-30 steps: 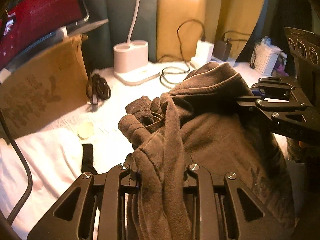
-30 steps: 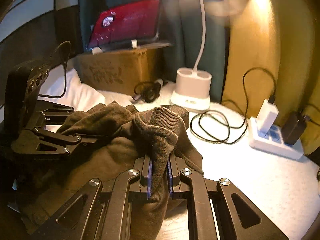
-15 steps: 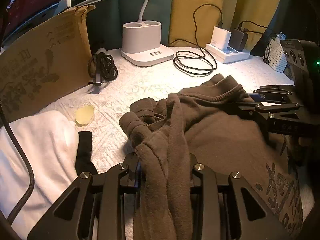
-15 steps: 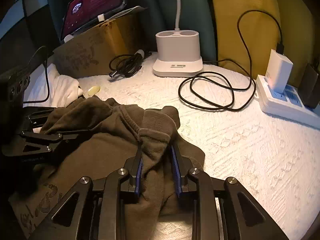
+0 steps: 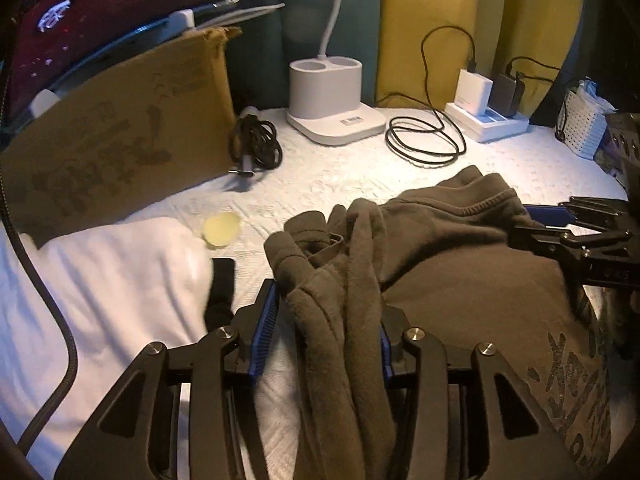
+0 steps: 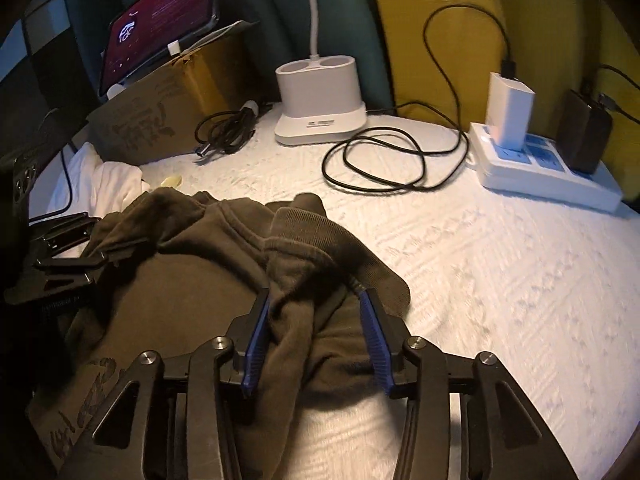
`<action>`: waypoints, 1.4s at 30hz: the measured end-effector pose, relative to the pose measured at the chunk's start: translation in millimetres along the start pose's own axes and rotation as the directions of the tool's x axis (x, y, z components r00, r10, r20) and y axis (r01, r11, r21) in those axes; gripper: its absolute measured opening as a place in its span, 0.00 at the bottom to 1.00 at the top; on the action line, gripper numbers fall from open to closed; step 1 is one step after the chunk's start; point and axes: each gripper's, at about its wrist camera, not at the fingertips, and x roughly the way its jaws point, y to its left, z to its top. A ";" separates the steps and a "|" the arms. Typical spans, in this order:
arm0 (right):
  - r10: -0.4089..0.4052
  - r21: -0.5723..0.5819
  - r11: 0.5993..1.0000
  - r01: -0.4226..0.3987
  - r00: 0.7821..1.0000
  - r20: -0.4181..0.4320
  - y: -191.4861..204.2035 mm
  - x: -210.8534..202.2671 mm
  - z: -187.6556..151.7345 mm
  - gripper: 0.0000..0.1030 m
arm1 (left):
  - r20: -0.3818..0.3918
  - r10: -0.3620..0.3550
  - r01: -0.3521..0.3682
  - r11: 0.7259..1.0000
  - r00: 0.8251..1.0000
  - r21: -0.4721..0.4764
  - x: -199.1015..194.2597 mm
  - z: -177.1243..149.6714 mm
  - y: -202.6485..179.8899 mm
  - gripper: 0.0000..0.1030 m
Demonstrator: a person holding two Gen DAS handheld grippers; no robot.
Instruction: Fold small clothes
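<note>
Two grippers, left (image 5: 326,334) and right (image 6: 314,342), both spread apart, shirt (image 5: 460,280) lying loose between pads; fold set down near lamp (image 6: 320,100), so likely letting go

Sweatshirt (image 5: 460,280) on bedspread (image 5: 340,176); lamp base (image 5: 332,100) behind; box (image 5: 116,136) left

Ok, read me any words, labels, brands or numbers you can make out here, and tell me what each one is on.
Nothing reads clearly enough to quote.
Brown cardboard box: large dark print, not legible.
White lamp base: small label, too small.
Brown garment: dark printed characters, distorted.
Red-lit tablet screen: logo and text lines, blurred.
Right gripper: faint marking on its body, unreadable.
</note>
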 end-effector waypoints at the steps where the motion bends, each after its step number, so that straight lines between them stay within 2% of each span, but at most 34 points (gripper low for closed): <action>1: -0.006 0.001 1.000 0.006 1.000 0.001 0.1 -2.4 -1.2 0.46 | 0.005 0.011 -0.011 1.000 1.000 0.006 -2.9 -0.1 -0.9 0.42; 5: -0.024 0.011 1.000 0.024 1.000 0.010 -0.5 -12.9 -7.2 0.51 | 0.028 0.031 -0.031 1.000 0.999 0.002 -15.4 -0.5 -1.4 0.42; 7: -0.031 0.017 0.999 0.031 0.999 0.021 -1.2 -19.4 -10.6 0.59 | 0.043 0.027 -0.027 0.999 0.999 -0.017 -20.6 -1.7 0.3 0.42; 8: -0.037 0.022 0.999 0.037 0.999 0.027 -2.0 -22.3 -11.9 0.67 | 0.047 0.018 -0.016 0.999 0.999 -0.034 -22.9 -2.7 1.8 0.42; 9: -0.040 0.029 0.999 0.039 0.999 0.033 -3.1 -25.3 -13.3 0.72 | 0.048 0.007 -0.005 0.999 0.999 -0.048 -25.5 -3.8 2.3 0.42; 18: -0.060 0.050 0.997 0.057 0.997 0.054 -3.3 -54.0 -29.0 0.72 | 0.080 -0.018 0.022 0.998 0.997 -0.054 -53.2 -12.4 -15.1 0.42; 28: -0.074 0.064 0.996 0.069 0.994 0.078 1.7 -86.8 -52.6 0.72 | 0.070 -0.063 0.068 0.995 0.996 -0.070 -73.3 -27.8 -41.4 0.42; 33: -0.084 0.077 0.994 0.077 0.993 0.088 -0.2 -101.5 -64.9 0.72 | 0.073 -0.034 0.039 0.998 0.997 -0.055 -84.5 -35.4 -59.8 0.42; 36: -0.092 0.088 0.993 0.084 0.992 0.089 -3.1 -110.5 -74.2 0.72 | 0.077 -0.059 0.064 0.995 0.995 -0.071 -93.2 -38.9 -69.1 0.42; 42: -0.108 0.105 0.990 0.097 0.989 0.105 -9.5 -131.7 -93.2 0.73 | 0.089 -0.072 0.076 0.996 0.993 -0.038 -106.4 -43.2 -93.4 0.42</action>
